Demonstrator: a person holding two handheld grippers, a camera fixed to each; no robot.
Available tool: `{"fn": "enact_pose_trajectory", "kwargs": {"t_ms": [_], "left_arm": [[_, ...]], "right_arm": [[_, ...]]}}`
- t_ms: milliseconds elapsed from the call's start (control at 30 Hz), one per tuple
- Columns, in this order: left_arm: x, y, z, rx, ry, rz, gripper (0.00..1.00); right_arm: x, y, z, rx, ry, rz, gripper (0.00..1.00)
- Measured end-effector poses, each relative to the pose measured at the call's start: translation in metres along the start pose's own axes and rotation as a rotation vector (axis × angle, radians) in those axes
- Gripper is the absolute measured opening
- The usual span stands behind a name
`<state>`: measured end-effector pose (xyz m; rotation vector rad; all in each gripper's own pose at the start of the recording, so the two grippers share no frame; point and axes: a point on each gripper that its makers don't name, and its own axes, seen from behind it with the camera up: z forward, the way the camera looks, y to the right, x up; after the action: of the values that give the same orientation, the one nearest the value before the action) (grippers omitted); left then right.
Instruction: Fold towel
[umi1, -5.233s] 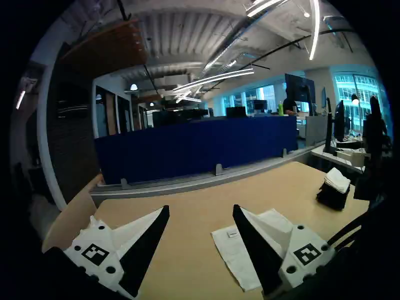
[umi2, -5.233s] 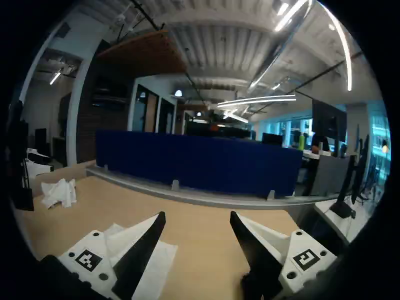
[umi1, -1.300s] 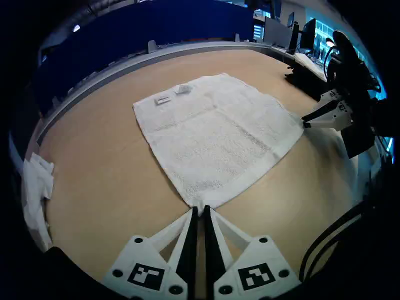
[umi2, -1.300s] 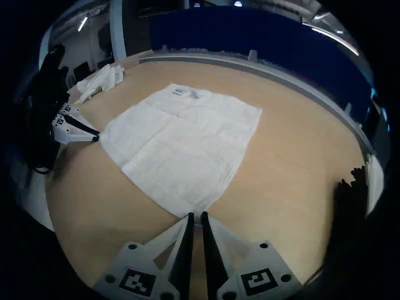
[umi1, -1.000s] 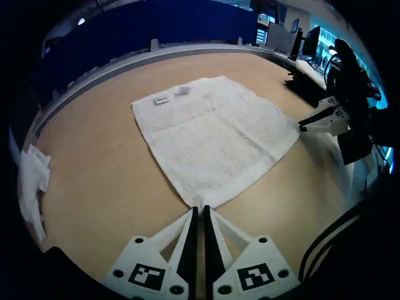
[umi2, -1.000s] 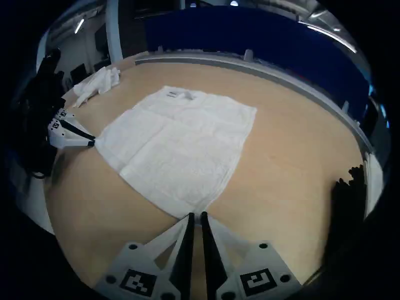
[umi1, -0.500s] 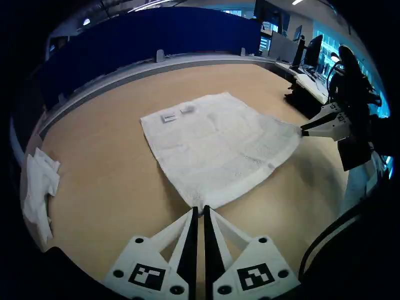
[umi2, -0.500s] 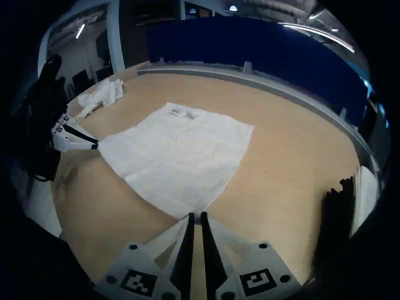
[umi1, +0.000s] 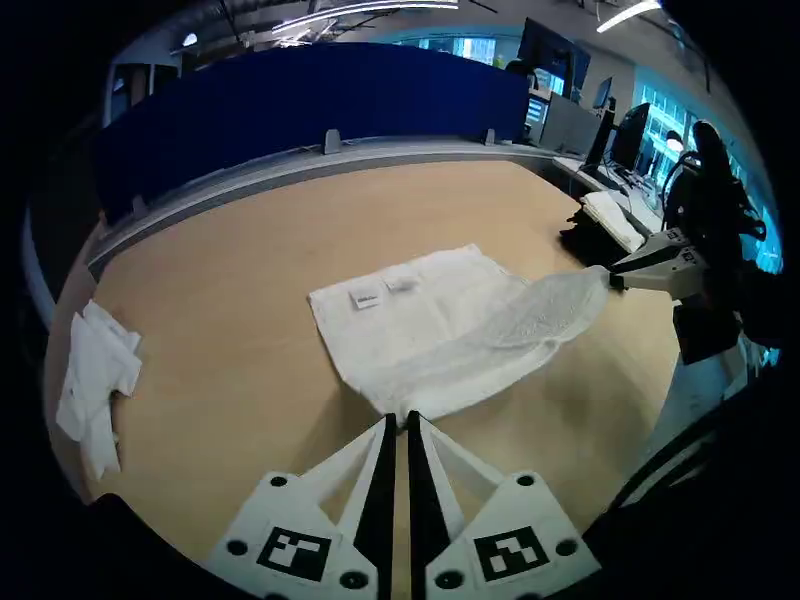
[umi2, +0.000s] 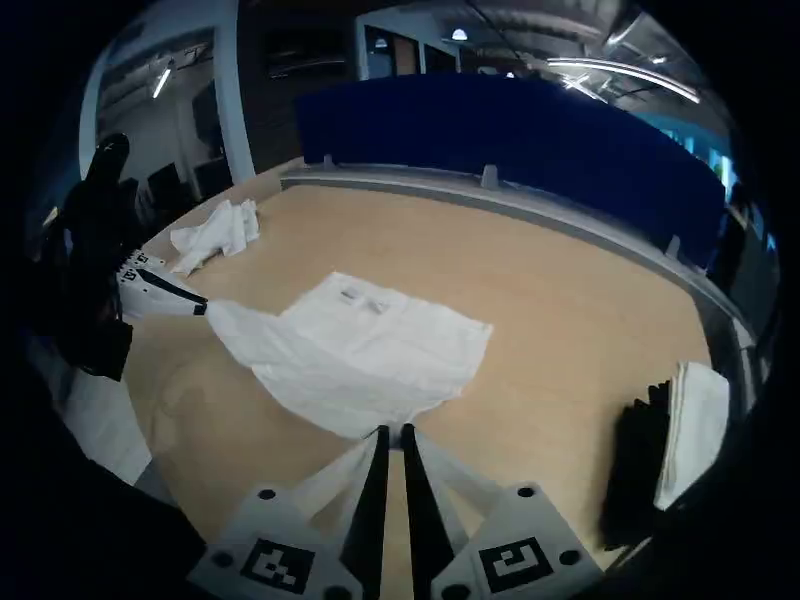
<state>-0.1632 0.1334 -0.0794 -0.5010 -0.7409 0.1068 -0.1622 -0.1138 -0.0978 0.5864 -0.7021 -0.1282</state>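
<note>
Left claw (umi1: 400, 415) has its two fingers pressed together on one near corner of the white terry towel (umi1: 440, 320), with the cloth pinched right at the black tips. The right claw (umi2: 387, 428) is clamped the same way on the other near corner, a narrow slit between its fingers and the hem caught at their ends.

Each claw also appears farther off in the other's view. In the left gripper view the right claw sits at the right side with a towel corner drawn out to its tip. In the right gripper view the left claw sits at the left side, likewise holding a stretched corner.

The towel is in the middle of the light wooden worktop (umi1: 230, 290). Its near edge is held up off the surface between the two claws and sags in a loose curve. Its far part lies flat on the worktop, with two small sewn tags (umi1: 383, 291) showing close to the far edge.

A crumpled white cloth (umi1: 95, 385) lies well apart from the towel at the left end of the worktop. A stack of folded black and white cloths (umi2: 690, 430) sits at the right end, white beside black. A dark blue partition screen (umi1: 300, 100) runs along the far side of the worktop.
</note>
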Motion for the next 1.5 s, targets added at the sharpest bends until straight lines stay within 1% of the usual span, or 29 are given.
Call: {"fn": "enact_pose_trajectory", "kwargs": {"t_ms": [100, 367, 600, 767, 900, 1067, 1200, 1300, 1500], "left_arm": [[0.003, 0.002, -0.005, -0.005, 0.006, -0.009, 0.08], [0.005, 0.000, -0.001, -0.001, 0.007, -0.021, 0.08], [0.020, -0.011, 0.010, 0.011, 0.015, -0.006, 0.08], [0.036, -0.025, 0.026, 0.023, 0.025, 0.018, 0.08], [0.047, -0.037, 0.044, 0.035, 0.026, 0.034, 0.08], [0.054, -0.050, 0.070, 0.041, 0.017, 0.046, 0.08], [0.054, -0.060, 0.091, 0.043, 0.000, 0.049, 0.08], [0.051, -0.063, 0.104, 0.040, -0.015, 0.044, 0.08], [0.046, -0.064, 0.115, 0.031, -0.022, 0.043, 0.08]], "right_arm": [[0.002, 0.000, -0.005, -0.003, 0.001, 0.003, 0.10], [0.001, 0.003, 0.001, -0.006, -0.010, 0.001, 0.10], [0.014, 0.013, 0.014, -0.013, -0.011, -0.005, 0.10], [0.030, 0.028, 0.031, -0.024, -0.008, -0.003, 0.10], [0.040, 0.041, 0.048, -0.032, -0.013, -0.004, 0.10], [0.043, 0.054, 0.072, -0.038, -0.040, -0.005, 0.10], [0.039, 0.064, 0.090, -0.040, -0.065, 0.005, 0.10], [0.032, 0.069, 0.099, -0.038, -0.084, 0.021, 0.10], [0.022, 0.073, 0.106, -0.038, -0.107, 0.040, 0.10]]}}
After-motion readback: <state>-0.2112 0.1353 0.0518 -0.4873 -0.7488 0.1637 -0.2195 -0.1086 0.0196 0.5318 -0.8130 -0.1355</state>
